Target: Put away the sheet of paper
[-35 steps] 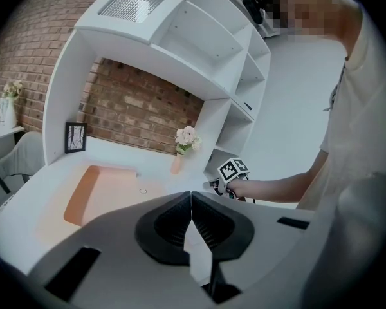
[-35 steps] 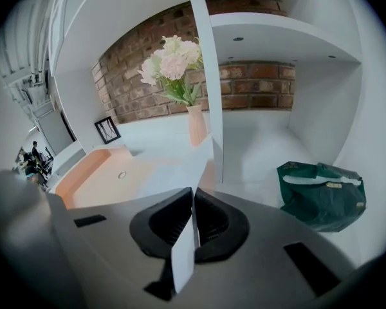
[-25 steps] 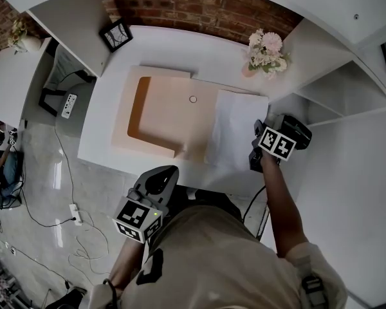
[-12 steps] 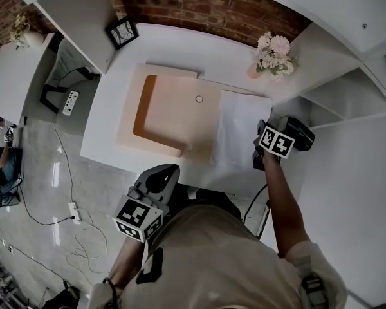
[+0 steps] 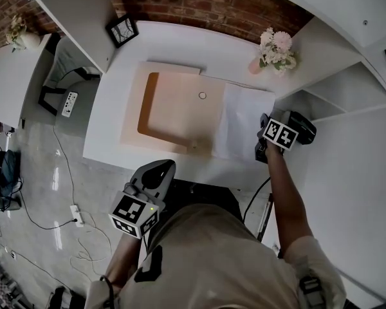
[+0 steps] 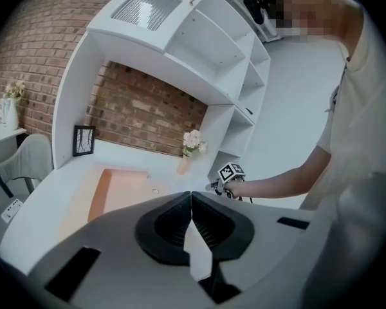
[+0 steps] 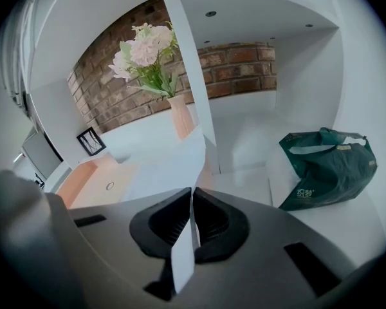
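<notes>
Paper sheet (image 5: 244, 122), white, seemingly flat, in right gripper (image 7: 192, 198)

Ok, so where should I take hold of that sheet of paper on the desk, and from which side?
Pinch its right edge, coming in from the right. The sheet of paper is thin and lies on the desk, so only an edge fits between jaws; the right gripper is shut on that edge.
</notes>
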Available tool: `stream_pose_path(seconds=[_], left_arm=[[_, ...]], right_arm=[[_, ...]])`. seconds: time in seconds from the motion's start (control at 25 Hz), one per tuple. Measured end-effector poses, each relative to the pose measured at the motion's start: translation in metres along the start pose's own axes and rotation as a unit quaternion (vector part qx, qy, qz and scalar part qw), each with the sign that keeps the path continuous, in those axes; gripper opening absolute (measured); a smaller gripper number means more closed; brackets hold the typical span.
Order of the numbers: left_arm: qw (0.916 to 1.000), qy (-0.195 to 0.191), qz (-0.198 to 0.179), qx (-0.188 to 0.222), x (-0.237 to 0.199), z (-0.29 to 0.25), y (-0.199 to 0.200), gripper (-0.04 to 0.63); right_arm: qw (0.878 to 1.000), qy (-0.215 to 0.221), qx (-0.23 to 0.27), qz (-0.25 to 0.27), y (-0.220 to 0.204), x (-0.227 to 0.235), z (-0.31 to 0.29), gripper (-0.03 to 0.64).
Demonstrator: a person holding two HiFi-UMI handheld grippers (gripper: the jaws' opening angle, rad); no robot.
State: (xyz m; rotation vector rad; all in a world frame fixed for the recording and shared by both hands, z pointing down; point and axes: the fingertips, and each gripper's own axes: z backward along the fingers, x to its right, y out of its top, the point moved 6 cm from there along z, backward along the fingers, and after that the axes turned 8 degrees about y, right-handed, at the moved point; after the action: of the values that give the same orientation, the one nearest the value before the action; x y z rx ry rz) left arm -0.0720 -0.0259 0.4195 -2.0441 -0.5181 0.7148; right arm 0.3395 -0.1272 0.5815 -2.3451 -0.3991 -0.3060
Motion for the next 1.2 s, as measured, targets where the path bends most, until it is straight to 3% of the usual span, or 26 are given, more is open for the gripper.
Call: stream_pose_path(seconds=[0.32, 0.64, 1.2], left_arm=[[0.9994, 0.026, -0.005, 0.025, 0.013, -0.01, 0.026, 0.017], [0.9984, 0.049, -0.025, 0.013, 0.027, -0.021, 0.032, 0.017], [0.9954, 0.093, -0.02, 0.01, 0.043, -0.015, 0.028, 0.017]], right_arm=[[0.999, 0.028, -0.005, -0.013, -0.001, 0.006, -0.004, 0.029], [0.998, 0.059, -0.007, -0.023, 0.001, 0.012, -0.015, 0.029], [0.993, 0.098, -0.022, -0.054, -0.007, 0.012, -0.026, 0.029]])
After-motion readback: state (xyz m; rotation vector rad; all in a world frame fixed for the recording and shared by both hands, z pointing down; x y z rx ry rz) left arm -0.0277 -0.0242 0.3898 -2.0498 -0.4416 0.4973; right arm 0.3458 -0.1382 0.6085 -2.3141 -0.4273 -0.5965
